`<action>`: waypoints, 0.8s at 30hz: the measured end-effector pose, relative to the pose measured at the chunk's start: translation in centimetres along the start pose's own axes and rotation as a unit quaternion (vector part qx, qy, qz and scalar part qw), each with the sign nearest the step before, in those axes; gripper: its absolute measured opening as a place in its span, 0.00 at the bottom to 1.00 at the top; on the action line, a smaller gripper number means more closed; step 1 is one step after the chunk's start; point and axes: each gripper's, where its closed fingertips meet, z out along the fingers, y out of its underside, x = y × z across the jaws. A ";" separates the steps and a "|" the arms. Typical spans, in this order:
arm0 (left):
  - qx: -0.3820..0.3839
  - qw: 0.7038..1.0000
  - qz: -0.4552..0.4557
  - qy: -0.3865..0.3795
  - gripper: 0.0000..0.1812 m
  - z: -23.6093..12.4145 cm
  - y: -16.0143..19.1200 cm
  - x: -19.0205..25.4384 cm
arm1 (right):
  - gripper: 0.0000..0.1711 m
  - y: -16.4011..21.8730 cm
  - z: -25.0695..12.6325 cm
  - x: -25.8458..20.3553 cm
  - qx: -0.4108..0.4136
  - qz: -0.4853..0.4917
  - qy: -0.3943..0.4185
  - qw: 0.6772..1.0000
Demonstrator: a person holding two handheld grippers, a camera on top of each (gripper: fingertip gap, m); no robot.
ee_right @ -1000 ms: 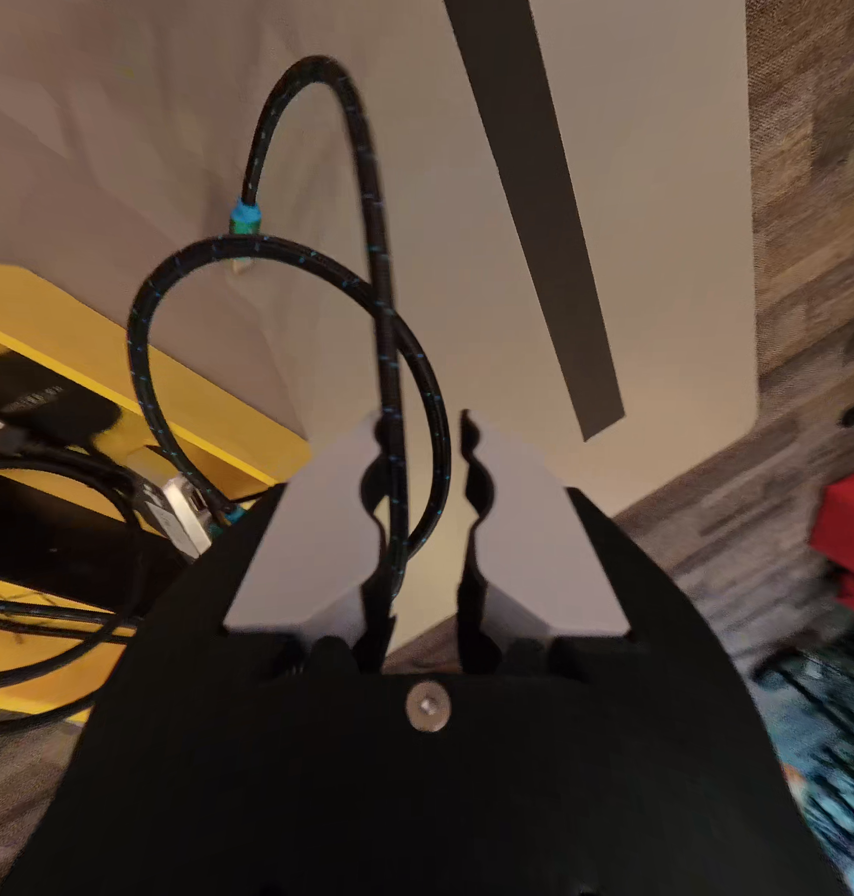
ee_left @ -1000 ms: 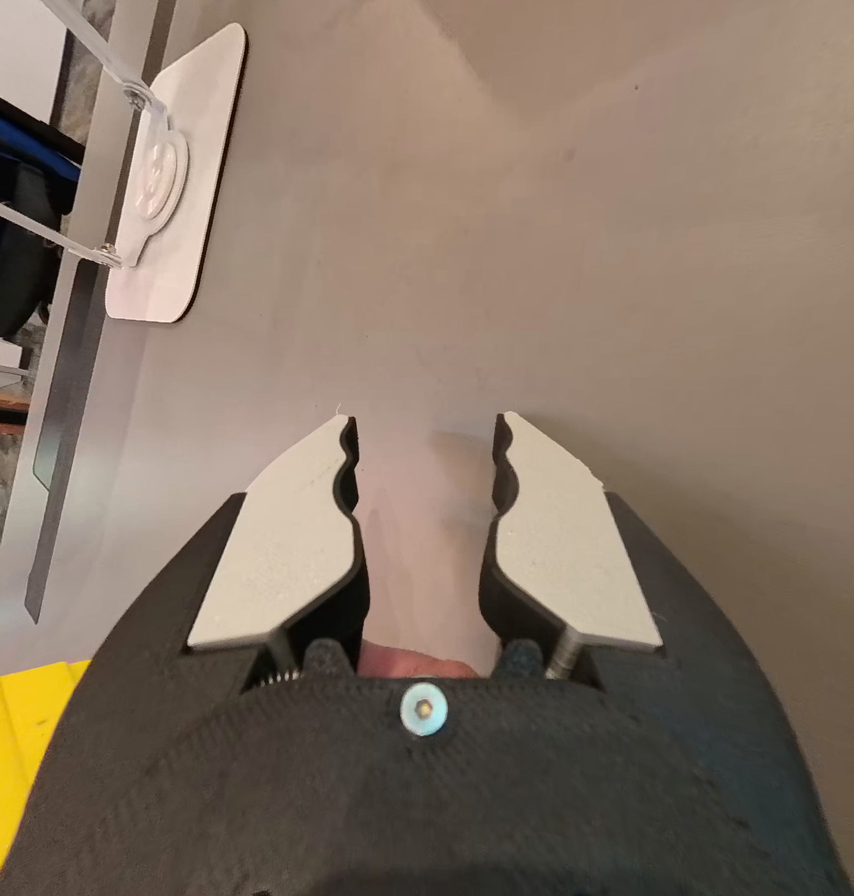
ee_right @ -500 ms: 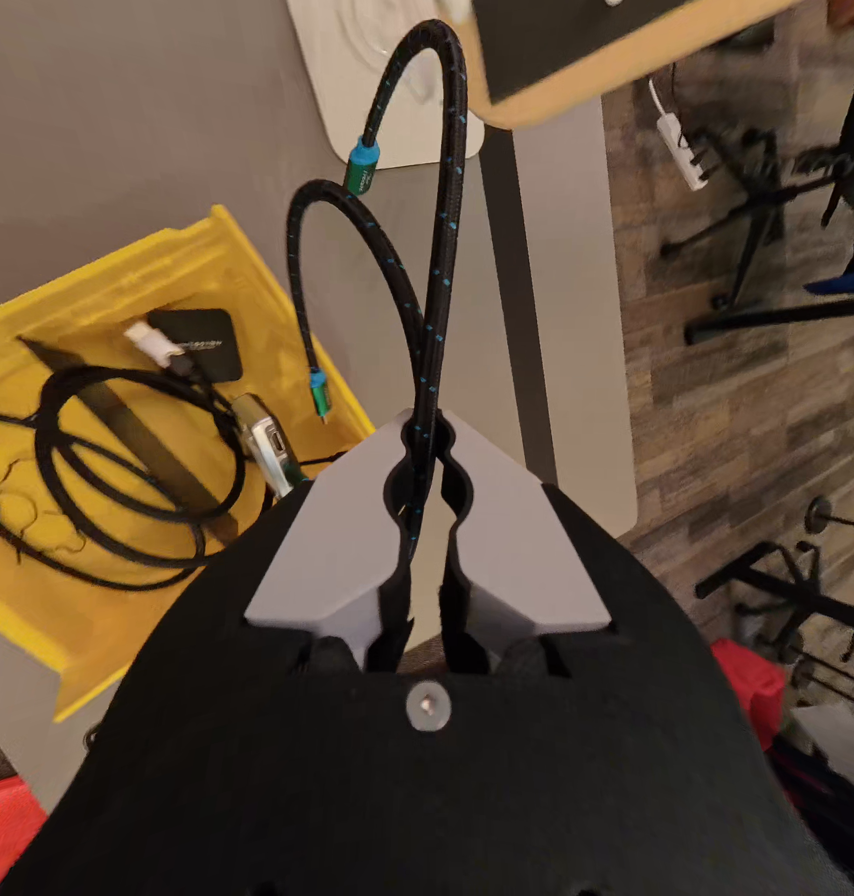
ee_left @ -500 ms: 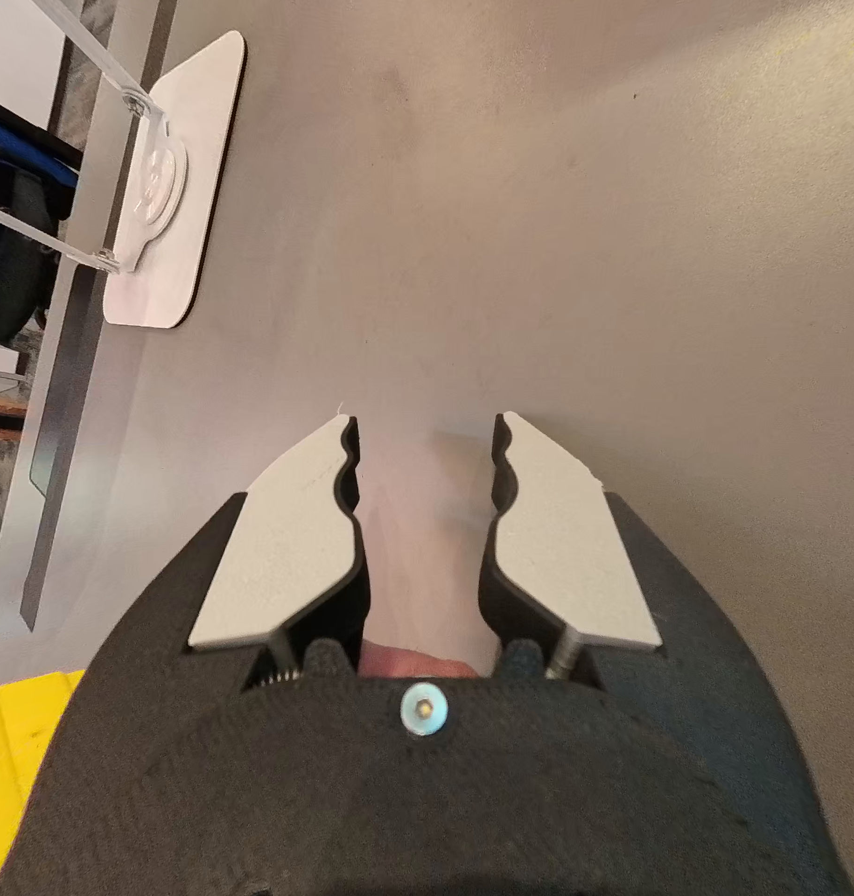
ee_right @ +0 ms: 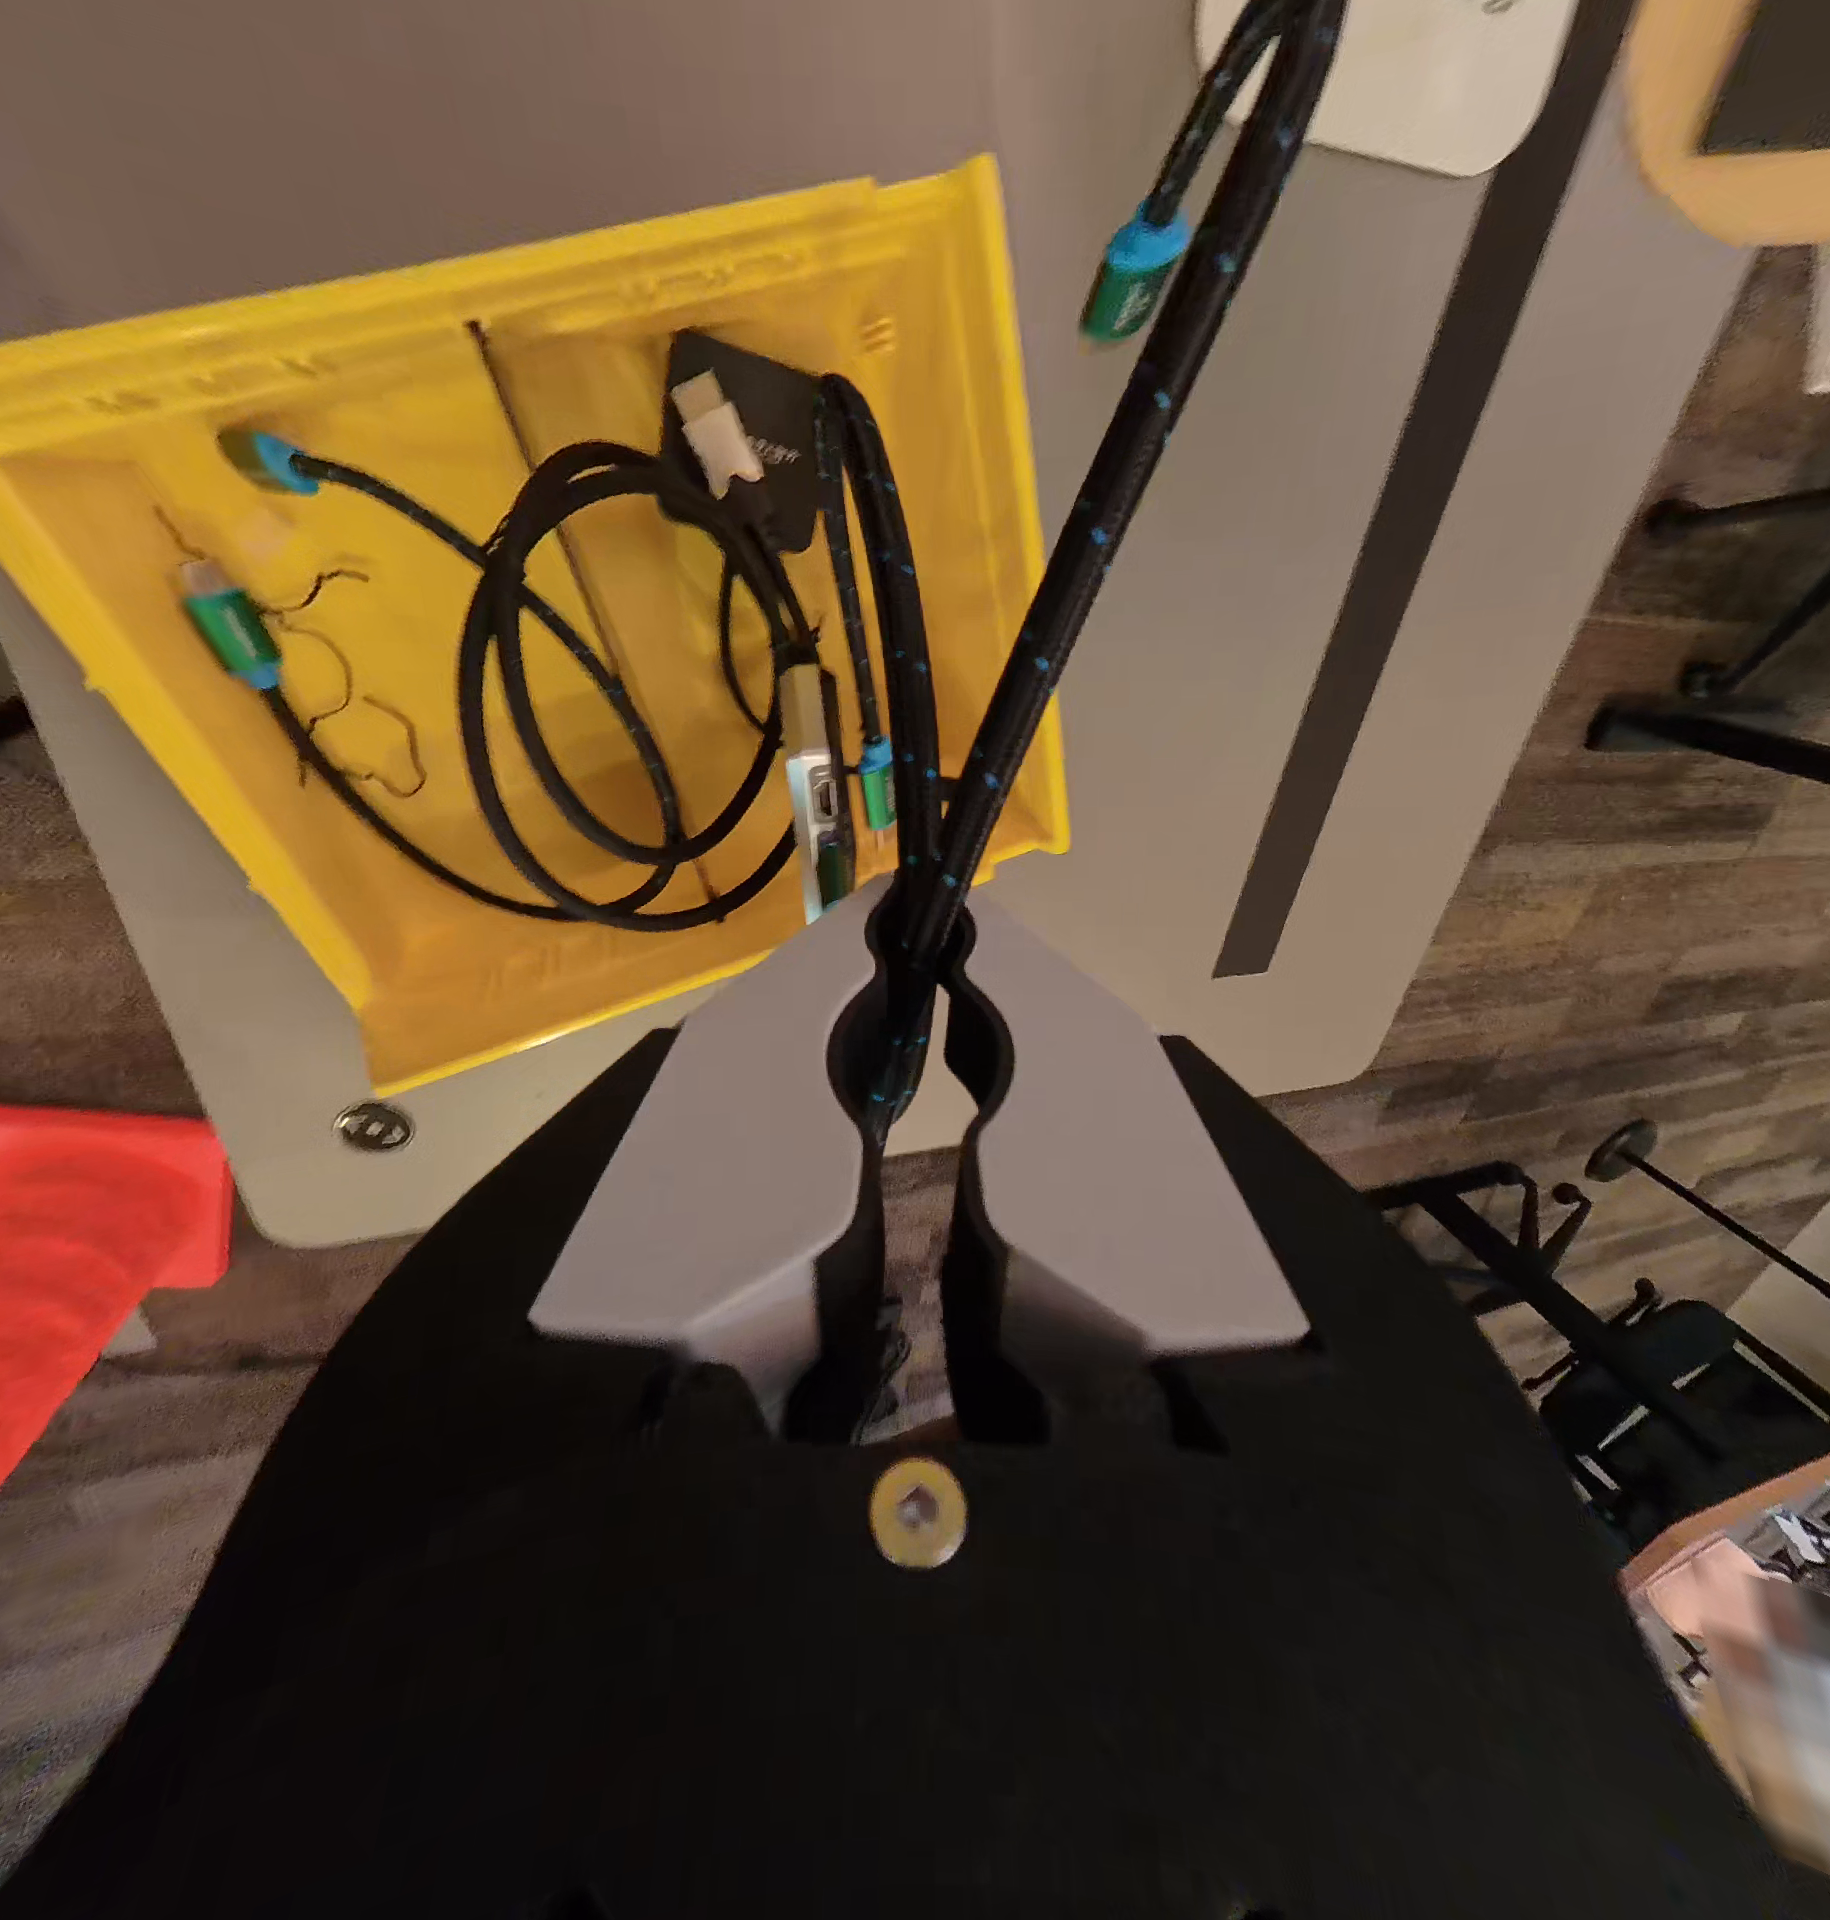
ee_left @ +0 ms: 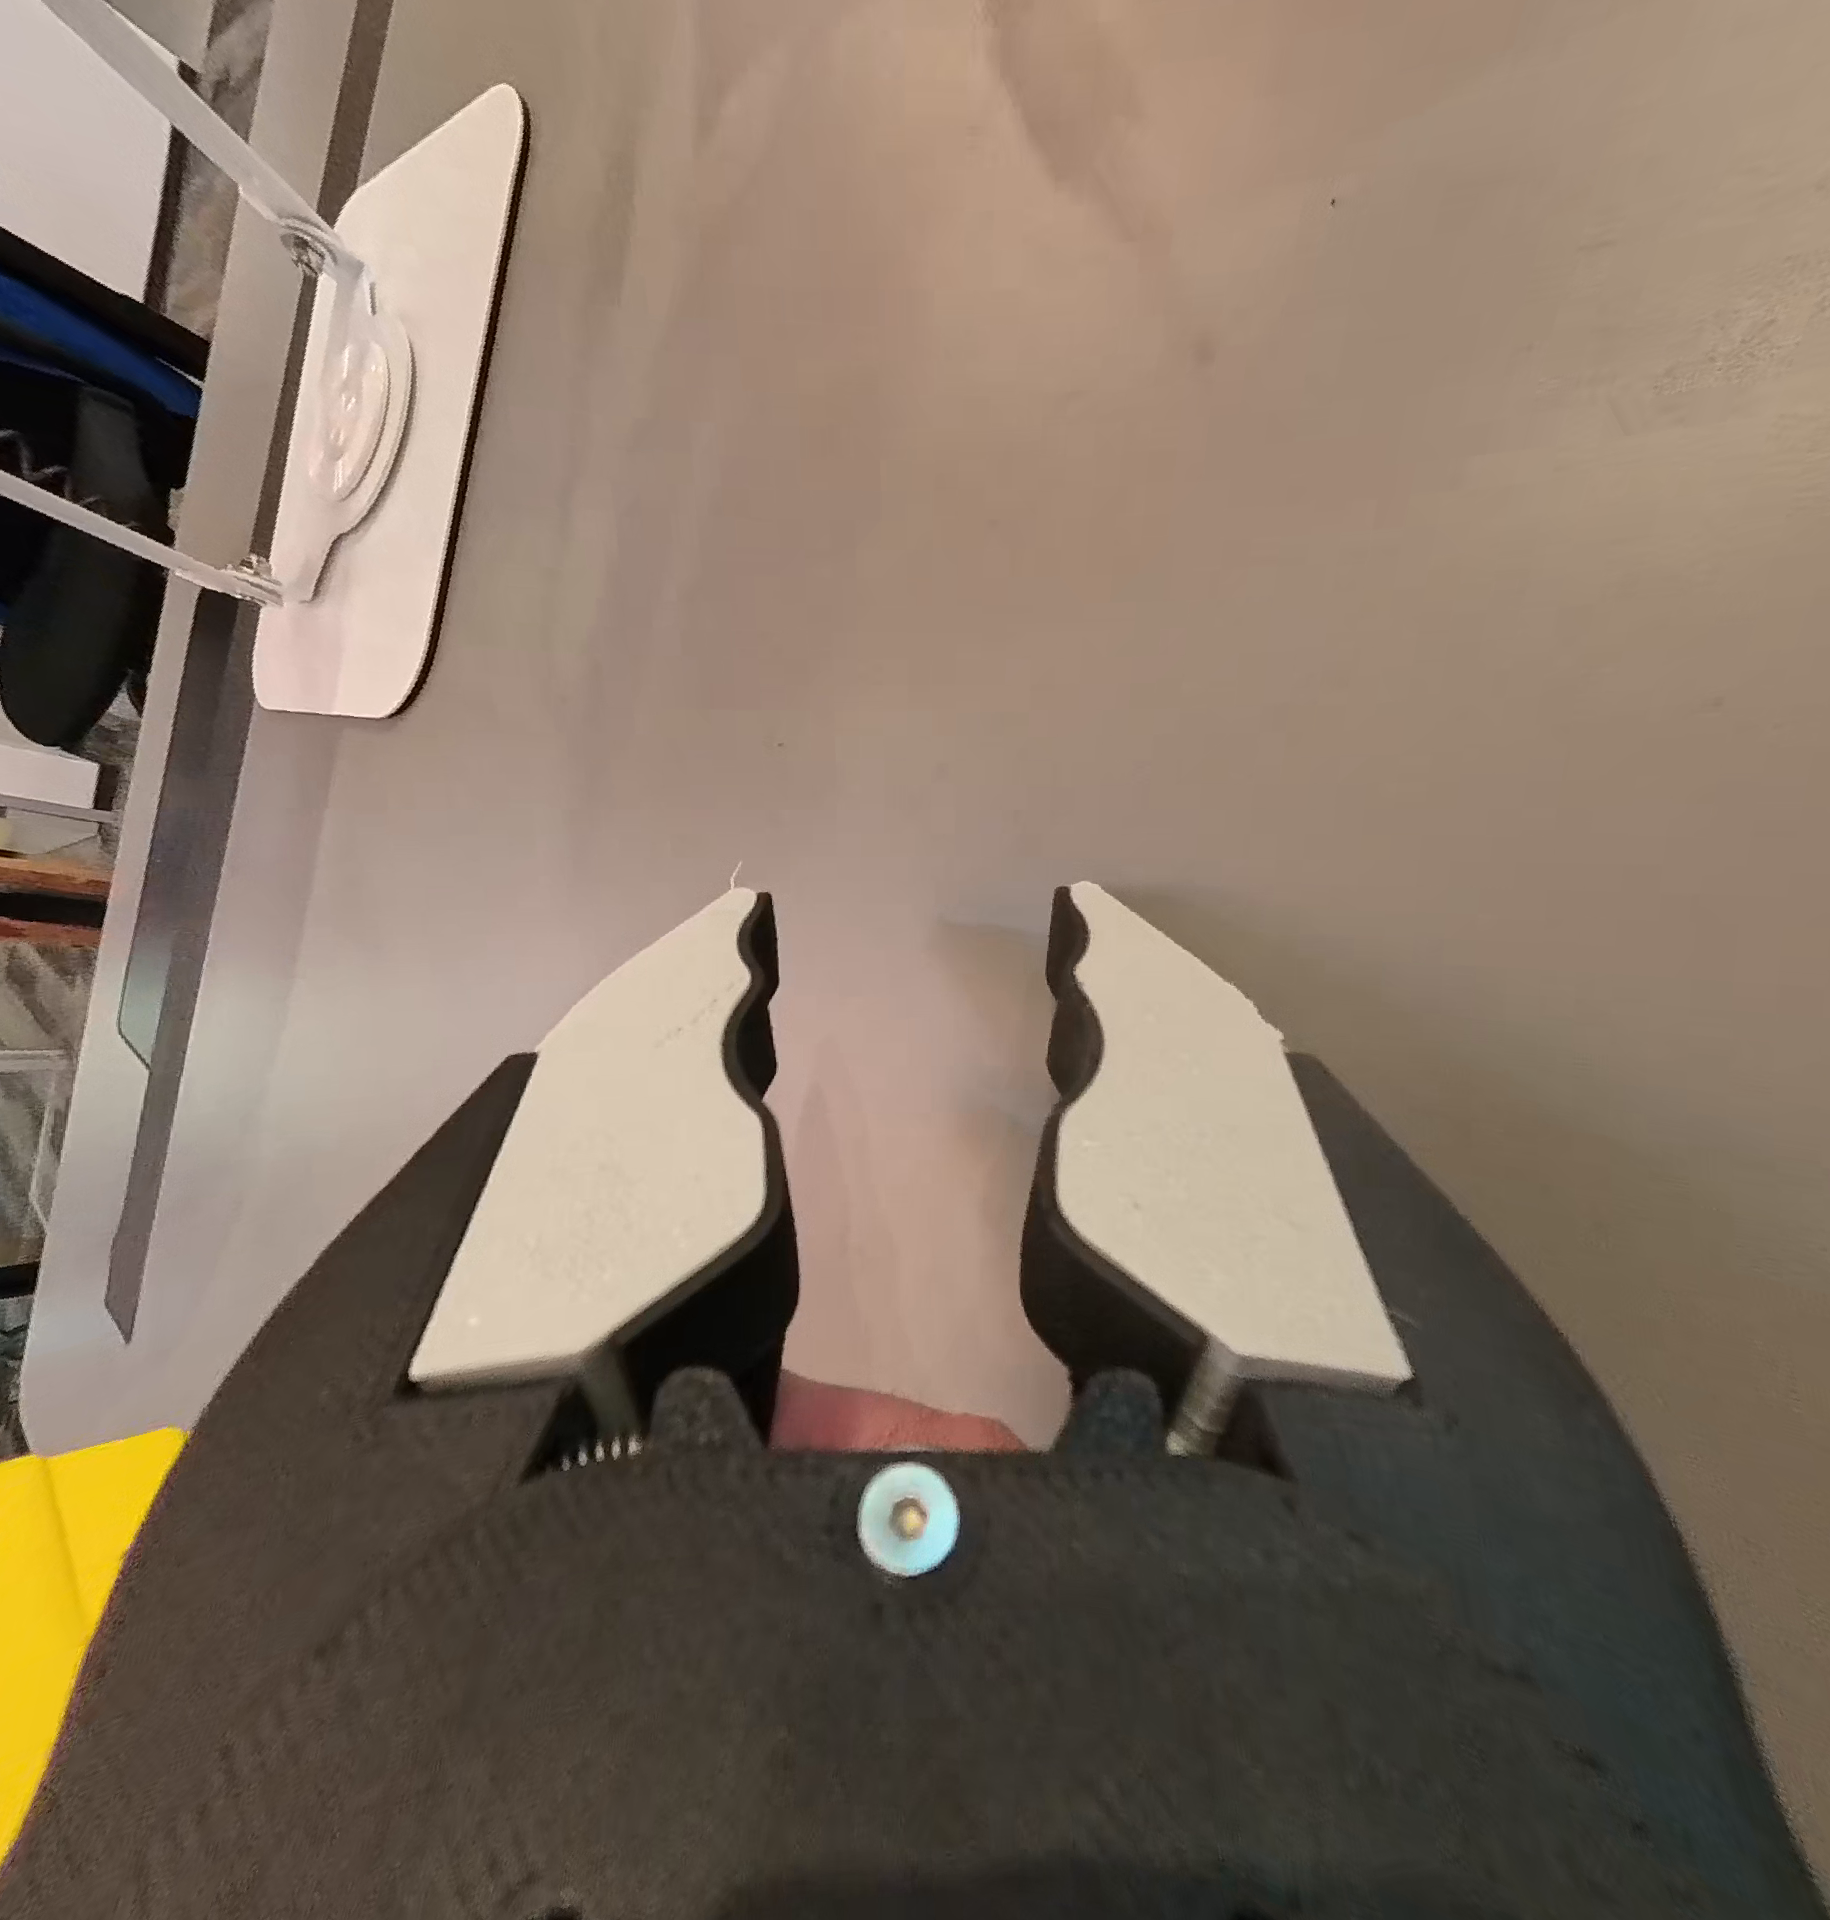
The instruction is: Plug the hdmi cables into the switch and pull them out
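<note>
Grey tabletop (ee_left: 1098, 520) fills the left wrist view. The left tongs (ee_left: 911, 914) are spread wide with nothing between them, and they sit low over the bare top. A white plate (ee_left: 423, 416) lies on the tabletop far off to the left of the tongs, near the edge. A bit of the yellow tray (ee_left: 38, 1621) shows at the bottom left corner.

In the right wrist view, the right tongs (ee_right: 916, 935) are pressed together on a black hdmi cable (ee_right: 1087, 540) with blue flecks. The cable runs up from the tongs and to the right. Its green and blue plug (ee_right: 1134, 275) hangs in the air, to the right of the yellow tray (ee_right: 682, 270). The tray rests on the tabletop (ee_right: 1254, 623). Inside it are more black cables (ee_right: 537, 727) in loops, and a small silver switch (ee_right: 812, 790) near its right wall. One green plug (ee_right: 233, 634) lies at the left side of the tray.
</note>
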 end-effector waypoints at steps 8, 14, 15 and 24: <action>0.003 1.000 0.000 0.002 0.27 0.1 -0.1 0.0 | 0.00 -0.3 0.2 -4.0 -0.042 -0.032 -0.062 0.997; 0.004 1.000 -0.003 0.004 0.27 0.1 -0.1 0.0 | 0.00 0.0 1.3 -6.4 -0.109 -0.054 -0.125 0.985; 0.004 1.000 -0.004 0.004 0.27 0.2 -0.1 0.0 | 0.00 0.0 1.5 -6.5 -0.119 -0.057 -0.135 0.982; 0.000 1.000 0.011 0.000 0.27 0.0 -0.3 0.2 | 0.00 -0.8 3.6 -4.4 -0.200 -0.061 -0.191 0.959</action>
